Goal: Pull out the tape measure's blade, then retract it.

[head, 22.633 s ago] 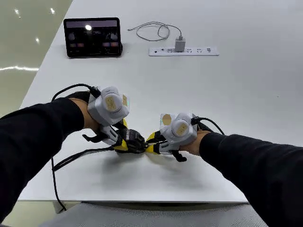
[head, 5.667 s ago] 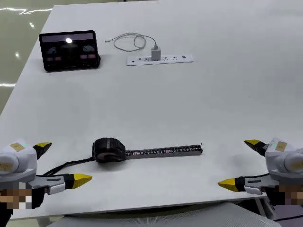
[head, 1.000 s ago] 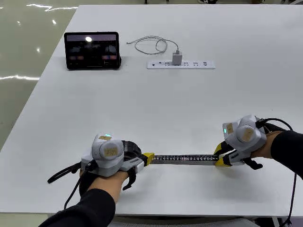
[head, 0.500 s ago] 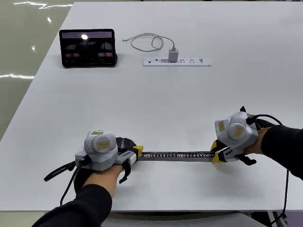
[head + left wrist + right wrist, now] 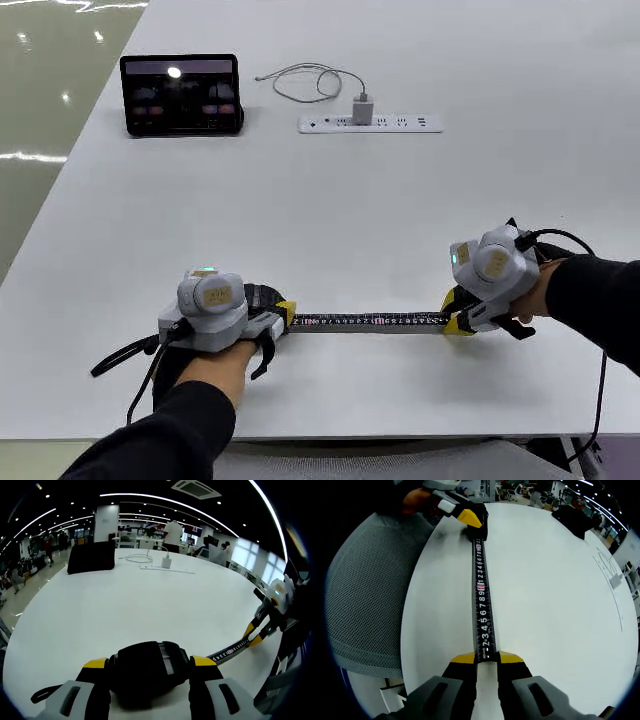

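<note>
The black tape measure case [image 5: 262,299] lies on the white table [image 5: 360,220] near its front edge, and my left gripper [image 5: 272,318] is shut on it. In the left gripper view the case [image 5: 147,672] sits between the yellow-tipped jaws of my left gripper [image 5: 150,662]. The blade [image 5: 370,320] runs flat along the table to the right. My right gripper [image 5: 453,318] is shut on the blade's far end. In the right gripper view the numbered blade [image 5: 482,595] leads from my right gripper [image 5: 486,656] up to the case [image 5: 481,517].
A dark tablet [image 5: 181,93] stands at the back left. A white power strip [image 5: 370,123] with a charger and a coiled cable [image 5: 310,82] lies behind the middle. Black cords [image 5: 120,353] trail from my left hand. The table's front edge is close below both grippers.
About six seconds ago both grippers hung open, off the tape; now the left is shut on the case and the right on the blade end. Over the last second the blade's length barely changes.
</note>
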